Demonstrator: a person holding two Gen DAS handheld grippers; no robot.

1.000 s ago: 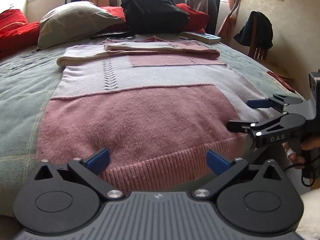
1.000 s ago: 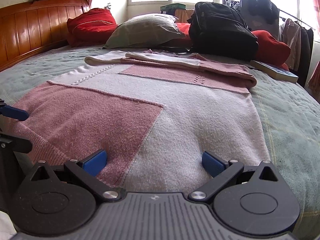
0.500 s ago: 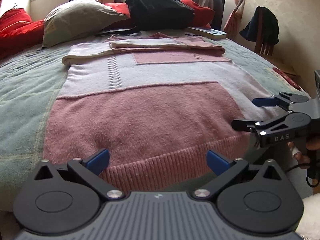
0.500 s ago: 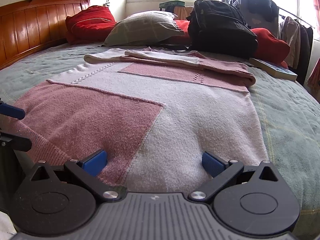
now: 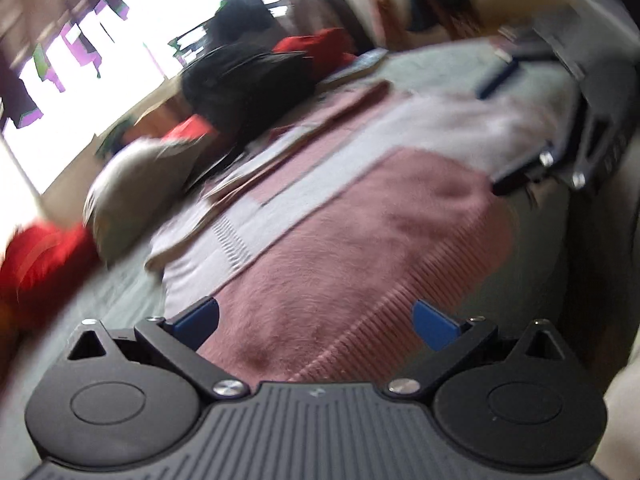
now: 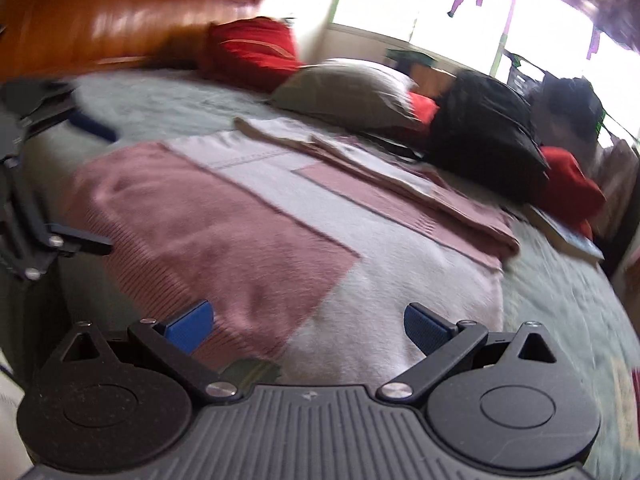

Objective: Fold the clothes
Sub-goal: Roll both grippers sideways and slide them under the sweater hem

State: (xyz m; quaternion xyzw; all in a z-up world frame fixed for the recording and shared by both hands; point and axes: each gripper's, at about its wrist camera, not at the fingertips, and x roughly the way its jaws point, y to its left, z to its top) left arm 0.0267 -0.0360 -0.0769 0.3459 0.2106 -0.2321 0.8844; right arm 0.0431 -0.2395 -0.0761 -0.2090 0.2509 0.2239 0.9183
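left gripper [image 5: 314, 326] jaws apart over near ribbed hem of pink-and-white sweater [image 5: 360, 232]; right gripper [image 6: 306, 327] jaws apart, near hem; both views blurred.

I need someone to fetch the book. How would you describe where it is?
On the green bedspread, look past the pink and white sweater to the black backpack. The book lies flat beside it, below a red cushion; it is the only thin, hard-edged thing there.

— What stands around the bed [image 6: 168, 100]?
— A wooden headboard [image 6: 100, 20] along one side; bright windows [image 6: 440, 12] beyond its far end.
— And on the bed?
— Red cushions [image 6: 252, 52], a grey pillow [image 6: 344, 96], a black backpack [image 6: 484, 136].
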